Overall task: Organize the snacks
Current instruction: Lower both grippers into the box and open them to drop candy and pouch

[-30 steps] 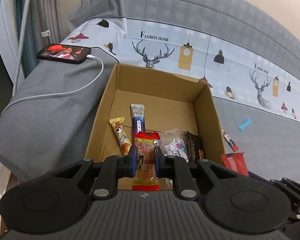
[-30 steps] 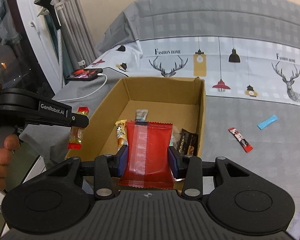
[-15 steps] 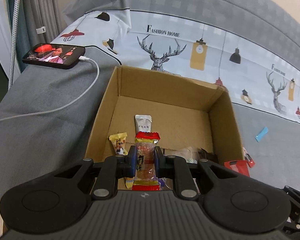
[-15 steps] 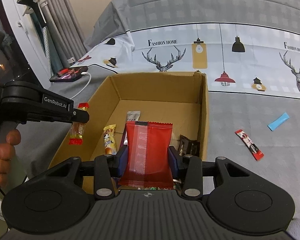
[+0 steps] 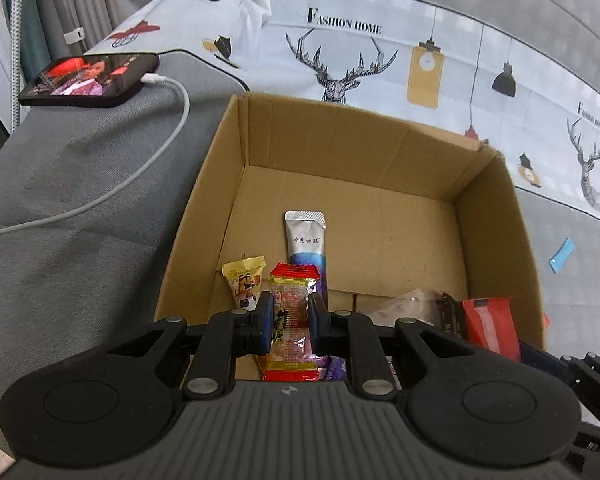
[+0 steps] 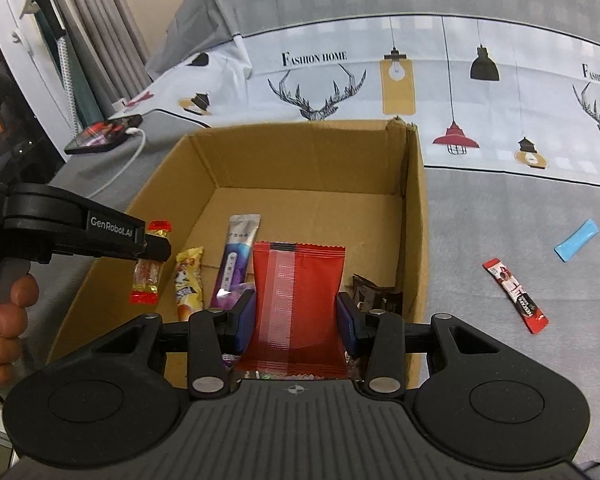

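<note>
Left wrist view: the left gripper (image 5: 290,322) pinches a clear candy (image 5: 292,320) with red ends, jaws narrow, above the near left part of the box (image 5: 340,148). On the box floor lie a yellow snack (image 5: 245,282) and a silver sachet (image 5: 305,240) near the left wall. The box sits on the bed (image 5: 80,208); a phone (image 5: 88,80) lies at the bed's far left edge.

Right wrist view: the right gripper (image 6: 296,316) clamps a red packet (image 6: 298,300) at mid width, over the box's near edge. A dark wrapper (image 6: 374,294) lies in the near right corner. A red stick (image 6: 516,290) and blue piece (image 6: 576,239) lie on the bed, right of the box.
</note>
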{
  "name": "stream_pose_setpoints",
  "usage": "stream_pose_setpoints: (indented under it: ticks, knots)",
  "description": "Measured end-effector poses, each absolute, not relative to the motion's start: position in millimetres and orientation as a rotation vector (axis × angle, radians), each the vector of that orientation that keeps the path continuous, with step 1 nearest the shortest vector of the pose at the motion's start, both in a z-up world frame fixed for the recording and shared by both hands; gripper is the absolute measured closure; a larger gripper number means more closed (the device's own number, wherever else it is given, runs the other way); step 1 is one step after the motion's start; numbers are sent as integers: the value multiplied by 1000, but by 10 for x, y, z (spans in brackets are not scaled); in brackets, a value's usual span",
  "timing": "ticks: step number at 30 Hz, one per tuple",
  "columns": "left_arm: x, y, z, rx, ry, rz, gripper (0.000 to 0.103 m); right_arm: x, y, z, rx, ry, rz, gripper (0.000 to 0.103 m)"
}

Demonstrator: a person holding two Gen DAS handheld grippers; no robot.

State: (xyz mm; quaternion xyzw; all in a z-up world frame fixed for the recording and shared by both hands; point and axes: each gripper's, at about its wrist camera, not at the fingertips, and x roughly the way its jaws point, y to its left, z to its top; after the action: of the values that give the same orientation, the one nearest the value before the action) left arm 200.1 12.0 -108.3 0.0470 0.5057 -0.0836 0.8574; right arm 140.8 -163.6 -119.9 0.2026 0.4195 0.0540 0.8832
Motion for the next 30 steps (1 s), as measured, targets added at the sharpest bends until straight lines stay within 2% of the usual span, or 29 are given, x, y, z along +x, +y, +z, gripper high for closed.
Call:
stream_pose_setpoints:
  ticks: [13,14,15,17,19,24,30]
  knots:
    - [2054,116,-1193,129,1074,-137,82,1578,-1589,-1349,395,896,108,57]
    - [2045,126,-1176,131,1071,-135,69,1587,-1589,-1349,397,896,108,56]
    - [2034,135,-1155,132,1070,-135,36,1594,-1592,-1343,404,898,112,53]
    - [1985,167,-1070,132,1056,-115,1,1588,-1613,-1302,424,894,99,46]
    - [1889,225,-944,128,1005,-112,0,1553,-1640,-1247,440,889,87,23]
    - [1622,375,-767,133,995,-100,0,1308,-1634,-1056,455,873,100,14]
    - [1059,468,-674,128,1038,-121,0,881,-1540,-789,445,844,93,13]
